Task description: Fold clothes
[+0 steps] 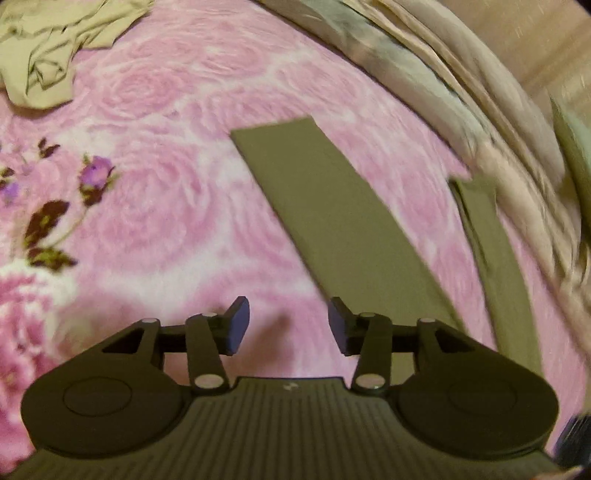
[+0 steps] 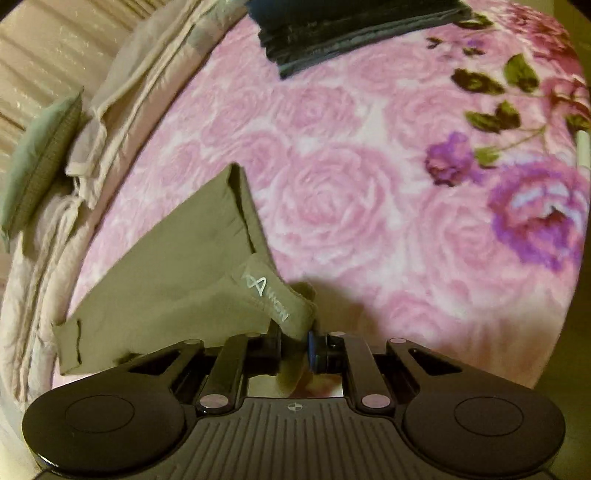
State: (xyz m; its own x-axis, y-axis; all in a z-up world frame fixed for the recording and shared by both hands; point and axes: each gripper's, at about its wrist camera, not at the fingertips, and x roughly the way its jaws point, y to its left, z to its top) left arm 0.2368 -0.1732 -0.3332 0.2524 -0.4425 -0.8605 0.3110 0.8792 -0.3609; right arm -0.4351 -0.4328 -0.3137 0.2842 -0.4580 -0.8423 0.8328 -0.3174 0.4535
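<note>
An olive-green pair of trousers (image 1: 332, 206) lies on the pink rose blanket (image 1: 166, 184), one leg stretching away from me and the other leg (image 1: 495, 266) at the right. My left gripper (image 1: 289, 326) stands open just above the blanket, left of the near end of the leg, with nothing between its fingers. In the right wrist view the trousers (image 2: 177, 266) lie to the left, and my right gripper (image 2: 295, 349) is shut on a bunched part with a printed logo (image 2: 273, 299), lifting it off the blanket (image 2: 369, 221).
A crumpled beige garment (image 1: 48, 48) lies at the far left. A stack of folded dark clothes (image 2: 343, 26) sits at the far side. Beige bedding (image 2: 122, 92) and a grey-green cushion (image 2: 40, 155) line the bed's edge.
</note>
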